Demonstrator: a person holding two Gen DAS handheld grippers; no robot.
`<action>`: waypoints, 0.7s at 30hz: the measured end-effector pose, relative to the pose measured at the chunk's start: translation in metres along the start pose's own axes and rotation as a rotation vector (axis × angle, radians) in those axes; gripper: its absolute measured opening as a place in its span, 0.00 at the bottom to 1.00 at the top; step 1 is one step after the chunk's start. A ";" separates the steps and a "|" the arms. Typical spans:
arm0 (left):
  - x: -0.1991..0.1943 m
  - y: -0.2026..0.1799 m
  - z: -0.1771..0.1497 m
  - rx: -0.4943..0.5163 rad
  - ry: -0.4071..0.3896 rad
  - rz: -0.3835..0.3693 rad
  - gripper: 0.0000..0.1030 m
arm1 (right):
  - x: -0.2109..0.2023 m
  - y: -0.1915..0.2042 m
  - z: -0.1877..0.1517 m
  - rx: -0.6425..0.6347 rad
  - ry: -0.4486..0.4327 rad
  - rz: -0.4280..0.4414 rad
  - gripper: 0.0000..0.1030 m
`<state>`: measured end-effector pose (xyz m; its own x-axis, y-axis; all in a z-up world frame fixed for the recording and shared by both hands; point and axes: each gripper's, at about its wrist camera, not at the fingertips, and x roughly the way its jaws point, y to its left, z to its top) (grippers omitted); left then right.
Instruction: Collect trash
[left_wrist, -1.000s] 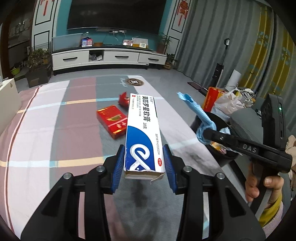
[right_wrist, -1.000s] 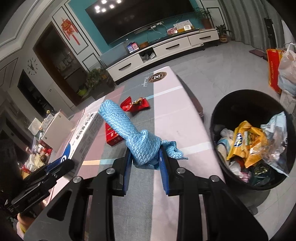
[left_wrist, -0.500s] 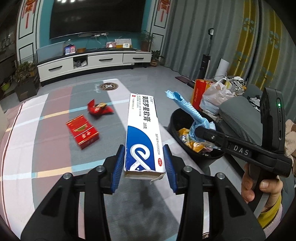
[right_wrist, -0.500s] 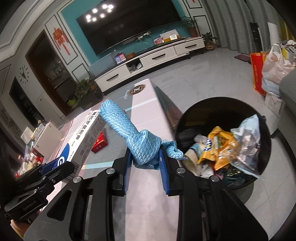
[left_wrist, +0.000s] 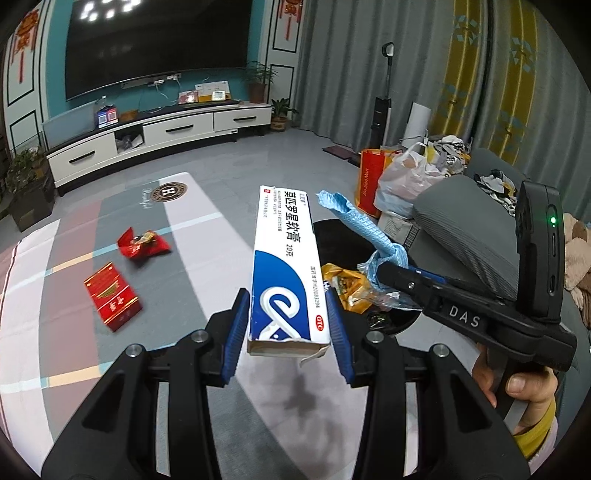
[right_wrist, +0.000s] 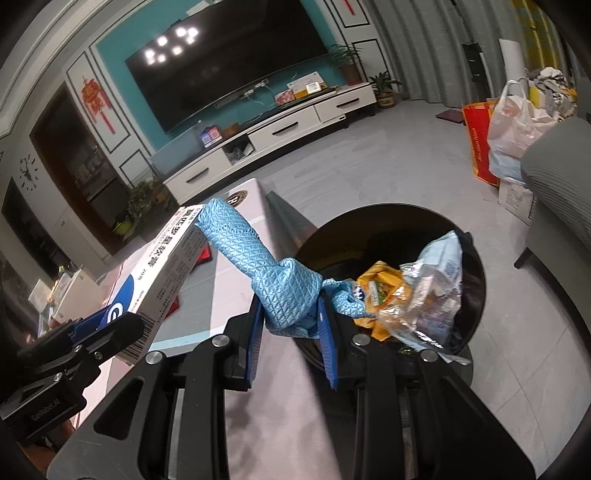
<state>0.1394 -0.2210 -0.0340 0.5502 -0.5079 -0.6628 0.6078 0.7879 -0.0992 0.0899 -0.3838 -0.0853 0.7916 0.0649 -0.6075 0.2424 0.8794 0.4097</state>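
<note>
In the left wrist view the left tongs (left_wrist: 288, 328) fill the lower centre of the frame, clamped on the near end of a long white and blue ointment box (left_wrist: 286, 266) that points up toward the middle of the picture; the box's near flap is torn and its underside is hidden. At the right edge the right tongs (left_wrist: 382, 269) reach in from the lower right, closed on a knotted blue cloth (left_wrist: 364, 230) whose free end sticks up toward the centre. The cloth and the box cover most of the black trash bin (left_wrist: 332, 236) behind them, so only slivers of its rim and a yellow wrapper (left_wrist: 347, 286) inside show. On the striped counter (left_wrist: 192, 236), at centre left, lie a red carton (left_wrist: 112, 295) and, above it, a crumpled red wrapper (left_wrist: 143, 243), both slightly blurred and well apart from the tongs. In the right wrist view the right tongs (right_wrist: 290, 325) sit at lower centre gripping the cloth (right_wrist: 266, 269) at its knot, just left of the bin (right_wrist: 476, 280), which holds the yellow wrapper (right_wrist: 384, 291) and clear plastic packaging (right_wrist: 432, 288); its near rim is cut off by the tongs. At left the box (right_wrist: 166, 269) runs diagonally, its far end touching or overlapping the cloth tip; which, I cannot tell. The left tongs (right_wrist: 107, 332) holding it are dark and partly out of frame.
</note>
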 end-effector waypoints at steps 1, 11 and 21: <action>0.003 -0.003 0.002 0.003 0.002 -0.006 0.41 | -0.001 -0.004 0.000 0.005 -0.003 -0.007 0.28; 0.044 -0.031 0.017 0.009 0.067 -0.081 0.42 | -0.009 -0.066 0.007 0.131 -0.031 -0.108 0.28; 0.091 -0.057 0.016 0.032 0.130 -0.088 0.42 | -0.003 -0.090 0.006 0.186 -0.005 -0.149 0.29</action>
<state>0.1640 -0.3182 -0.0764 0.4162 -0.5236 -0.7434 0.6695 0.7297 -0.1391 0.0689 -0.4660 -0.1165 0.7421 -0.0625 -0.6674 0.4557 0.7773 0.4339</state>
